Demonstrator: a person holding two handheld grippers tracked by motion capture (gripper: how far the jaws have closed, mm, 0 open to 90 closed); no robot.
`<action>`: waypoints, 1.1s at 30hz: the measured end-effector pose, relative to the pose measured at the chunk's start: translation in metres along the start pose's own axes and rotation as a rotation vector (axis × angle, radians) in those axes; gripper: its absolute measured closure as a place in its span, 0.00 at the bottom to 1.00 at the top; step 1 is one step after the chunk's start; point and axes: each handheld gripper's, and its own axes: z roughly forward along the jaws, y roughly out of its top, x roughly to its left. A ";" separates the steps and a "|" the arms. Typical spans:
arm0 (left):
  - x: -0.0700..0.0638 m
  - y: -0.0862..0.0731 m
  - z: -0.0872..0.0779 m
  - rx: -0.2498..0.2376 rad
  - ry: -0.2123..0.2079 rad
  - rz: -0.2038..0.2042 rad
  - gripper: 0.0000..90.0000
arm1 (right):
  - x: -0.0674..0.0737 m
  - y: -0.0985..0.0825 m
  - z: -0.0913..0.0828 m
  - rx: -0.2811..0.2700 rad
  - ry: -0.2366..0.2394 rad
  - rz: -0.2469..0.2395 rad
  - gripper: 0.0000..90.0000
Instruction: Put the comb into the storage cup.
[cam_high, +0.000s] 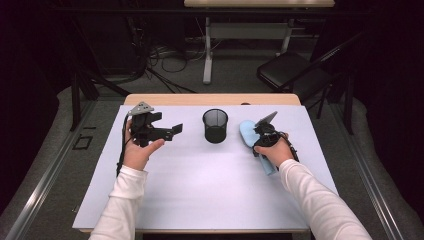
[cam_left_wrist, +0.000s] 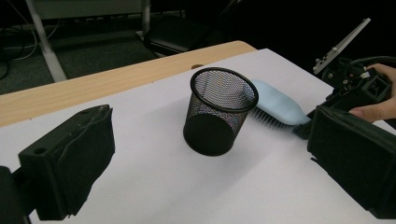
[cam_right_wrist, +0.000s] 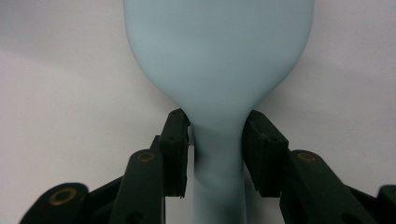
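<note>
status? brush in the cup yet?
Not yet. Done: the right gripper has its jaws closed on the neck of the blue brush. In hand: the brush head sits low beside the mesh cup, bristles down; lifted or not, I can't tell. Left: likely carrying it into the upright, seemingly empty cup. The left gripper is open, holding nothing.

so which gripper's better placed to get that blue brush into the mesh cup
Right. The right gripper already straddles the brush at its neck, beside the mesh cup; the left gripper is open and empty.
</note>
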 end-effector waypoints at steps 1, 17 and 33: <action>0.000 0.000 0.000 0.000 0.000 0.000 0.01 | 0.001 0.000 0.000 -0.001 -0.002 0.003 0.71; 0.001 0.000 0.000 0.004 0.003 0.000 0.01 | 0.001 0.000 0.000 0.011 -0.018 -0.005 0.76; 0.002 -0.001 0.000 0.000 0.005 -0.006 0.01 | 0.002 -0.001 0.000 0.000 -0.008 -0.013 0.77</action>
